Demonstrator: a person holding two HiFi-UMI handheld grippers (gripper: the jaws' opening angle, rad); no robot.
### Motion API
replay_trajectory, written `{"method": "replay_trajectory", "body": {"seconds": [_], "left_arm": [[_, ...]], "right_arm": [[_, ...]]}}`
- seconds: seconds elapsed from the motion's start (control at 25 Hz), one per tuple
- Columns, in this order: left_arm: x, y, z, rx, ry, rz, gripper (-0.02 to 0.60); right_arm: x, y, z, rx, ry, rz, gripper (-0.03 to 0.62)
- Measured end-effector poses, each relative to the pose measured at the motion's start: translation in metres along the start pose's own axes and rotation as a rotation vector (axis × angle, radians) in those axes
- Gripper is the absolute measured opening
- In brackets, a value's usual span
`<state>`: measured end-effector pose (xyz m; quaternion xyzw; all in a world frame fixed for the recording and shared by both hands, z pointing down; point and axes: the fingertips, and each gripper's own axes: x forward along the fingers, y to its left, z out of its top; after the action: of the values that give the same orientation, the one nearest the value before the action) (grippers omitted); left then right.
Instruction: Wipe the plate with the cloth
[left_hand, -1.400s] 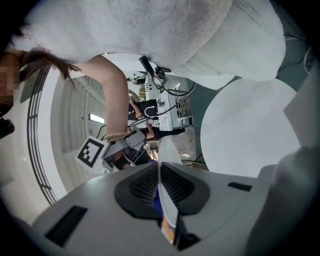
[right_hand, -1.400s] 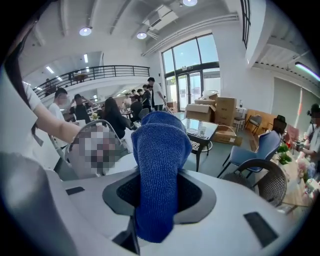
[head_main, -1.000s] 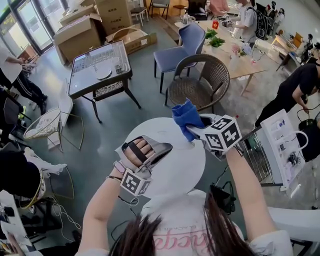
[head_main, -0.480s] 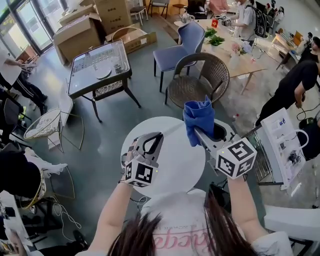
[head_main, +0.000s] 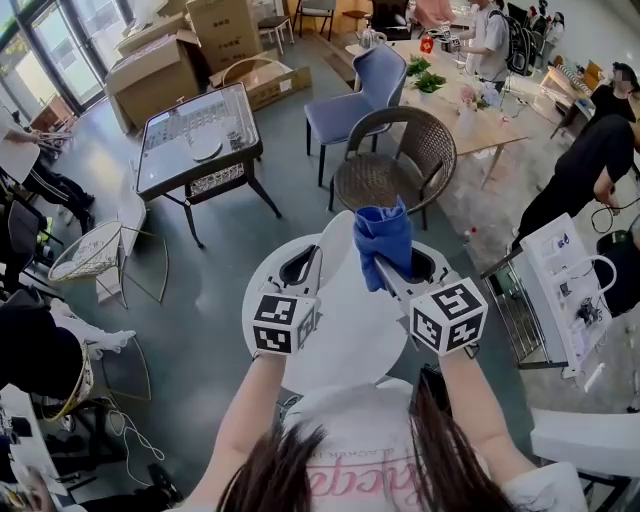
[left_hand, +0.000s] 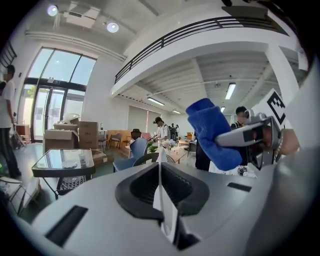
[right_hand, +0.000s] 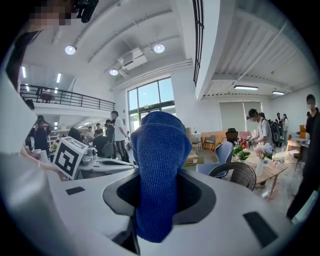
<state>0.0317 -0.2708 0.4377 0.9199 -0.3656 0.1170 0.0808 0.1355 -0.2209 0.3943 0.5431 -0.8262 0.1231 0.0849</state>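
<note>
My left gripper (head_main: 306, 264) is shut on a white plate (head_main: 340, 240), which stands upright on edge above the round white table (head_main: 262, 285). In the left gripper view the plate (left_hand: 160, 172) shows as a thin white edge pinched between the jaws. My right gripper (head_main: 386, 272) is shut on a blue cloth (head_main: 383, 240), whose bunched end sticks up past the fingertips. The cloth sits just right of the plate's face, close to it; whether they touch I cannot tell. The cloth (right_hand: 160, 170) fills the middle of the right gripper view, with the left gripper (right_hand: 107, 163) to its left.
A wicker chair (head_main: 395, 160) and a blue chair (head_main: 355, 100) stand beyond the table. A glass-topped table (head_main: 195, 135) and cardboard boxes (head_main: 160, 65) are at the back left. A white rack (head_main: 560, 290) is at the right. Several people stand around the room.
My left gripper has rolled over, turning the plate from lying flat to standing on edge. The right gripper with the cloth has come in beside the plate.
</note>
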Motion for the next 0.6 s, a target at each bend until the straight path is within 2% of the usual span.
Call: {"method": "replay_trajectory", "body": {"seconds": [0.32,0.6], "left_arm": [[0.0,-0.002,0.017,-0.042,-0.043,0.002,0.021],[-0.008,0.001,0.025,-0.126,-0.076,-0.019,0.021]], "right_arm": [[0.003,-0.002,-0.005,-0.005,0.016,-0.042,0.152],[0.003,-0.006,-0.01,0.014,0.023,-0.075,0.152]]}}
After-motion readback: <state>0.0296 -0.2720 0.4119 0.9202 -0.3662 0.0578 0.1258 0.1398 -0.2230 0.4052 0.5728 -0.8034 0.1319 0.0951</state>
